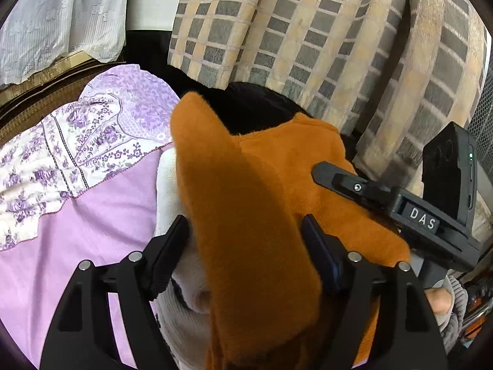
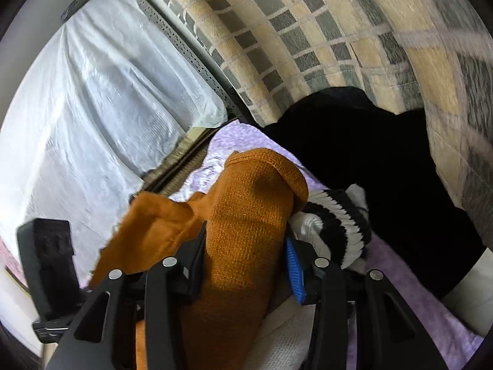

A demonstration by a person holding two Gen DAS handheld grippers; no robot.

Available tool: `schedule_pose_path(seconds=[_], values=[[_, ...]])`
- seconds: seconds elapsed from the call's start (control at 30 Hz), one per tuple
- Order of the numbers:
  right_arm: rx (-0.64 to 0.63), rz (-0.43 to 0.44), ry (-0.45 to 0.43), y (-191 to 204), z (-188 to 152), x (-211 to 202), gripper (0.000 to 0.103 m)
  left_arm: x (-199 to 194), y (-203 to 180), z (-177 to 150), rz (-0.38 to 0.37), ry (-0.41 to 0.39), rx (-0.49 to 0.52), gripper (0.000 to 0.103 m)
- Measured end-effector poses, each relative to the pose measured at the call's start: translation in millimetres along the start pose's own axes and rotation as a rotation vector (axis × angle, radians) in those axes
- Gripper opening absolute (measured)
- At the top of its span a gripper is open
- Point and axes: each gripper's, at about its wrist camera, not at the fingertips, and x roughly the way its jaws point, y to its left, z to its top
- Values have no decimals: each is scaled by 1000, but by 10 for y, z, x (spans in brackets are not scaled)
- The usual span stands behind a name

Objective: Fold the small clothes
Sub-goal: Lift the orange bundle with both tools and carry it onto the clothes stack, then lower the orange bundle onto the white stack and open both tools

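Orange garment (image 1: pixel 246 209) sits clamped in both of my grippers, held above the lilac bedsheet (image 1: pixel 92 215). Left gripper (image 1: pixel 246 234) pinches one fold; right gripper (image 2: pixel 243 246) pinches a knitted fold. White-and-black striped sock (image 2: pixel 336 225) lies just beside it, with a dark garment (image 2: pixel 369 160) behind.

I see an orange knitted garment (image 1: pixel 246 215), soft and rumpled, lifted off the lilac bedsheet with one fold standing up between the fingers in the left wrist view. In the right wrist view its ribbed knit (image 2: pixel 243 228) bulges upward. A white piece with black stripes (image 2: pixel 336 225) lies just beside it, touching.
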Motion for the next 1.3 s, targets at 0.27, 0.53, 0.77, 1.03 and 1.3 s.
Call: schedule_pose_path(seconds=[0.27, 0.53, 0.77, 1.03, 1.3], values=[[-40, -30, -18, 43, -86, 58, 49, 57, 173, -82, -38, -18, -48, 76], [-65, -95, 41, 242, 74, -7, 58, -154, 144, -48, -9, -1, -130, 90], [-131, -175, -21, 459, 47, -399, 62, -475, 79, -149, 169, -74, -80, 98], [-244, -230, -11, 611, -239, -577, 74, -585, 96, -306, 273, -138, -35, 99], [-183, -197, 33, 430, -306, -413, 88, -508, 43, -424, 341, -157, 11, 99]])
